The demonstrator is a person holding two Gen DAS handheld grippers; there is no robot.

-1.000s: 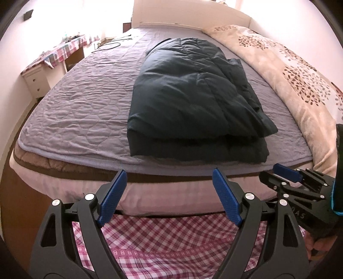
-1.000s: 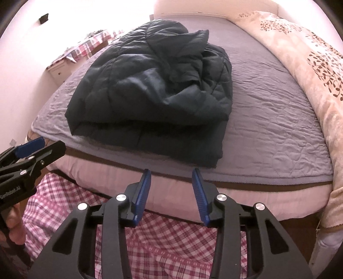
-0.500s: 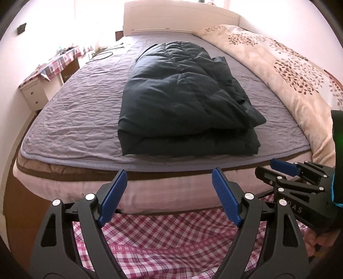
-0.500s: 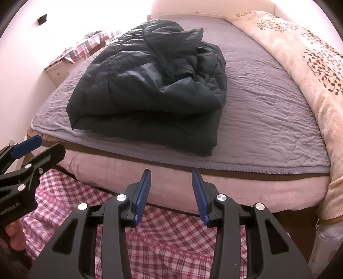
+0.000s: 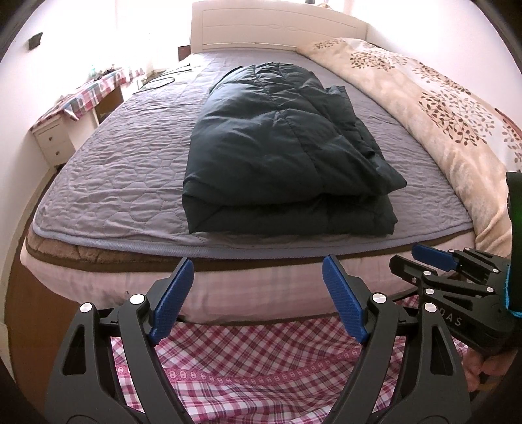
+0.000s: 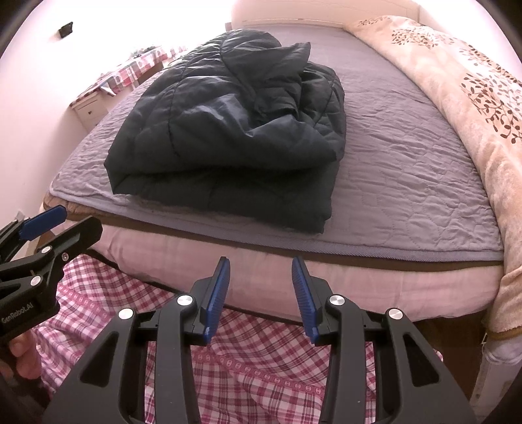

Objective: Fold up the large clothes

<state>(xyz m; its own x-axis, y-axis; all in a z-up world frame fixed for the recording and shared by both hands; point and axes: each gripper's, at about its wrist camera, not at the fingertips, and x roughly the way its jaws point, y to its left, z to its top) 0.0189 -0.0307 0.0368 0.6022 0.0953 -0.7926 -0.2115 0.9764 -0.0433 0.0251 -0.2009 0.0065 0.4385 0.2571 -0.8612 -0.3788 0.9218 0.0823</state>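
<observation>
Clearly both grippers were empty. The left gripper [image 5: 257,300] stood with its blue pads [image 5: 342,303] spread wide and nothing between them; the right gripper [image 6: 259,293] held its pads [image 6: 217,293] at a narrower gap, also on nothing. Both hung off the foot of the bed, over the red-checked cloth [image 5: 254,368] below, well apart from the garment.

Over the last second the jaws had not altered. What shifted was the view: the dark quilted down jacket [image 5: 284,153] sat lower and nearer in the left wrist picture than a second ago, more of the headboard [image 5: 277,26] showing above it, while its shape was unchanged. It lay folded in a stacked bundle on the grey quilted bed cover [image 5: 114,182], near the foot edge, beside the floral beige blanket [image 5: 456,124]. That suggested the fold was finished and the hands withdrawn.
</observation>
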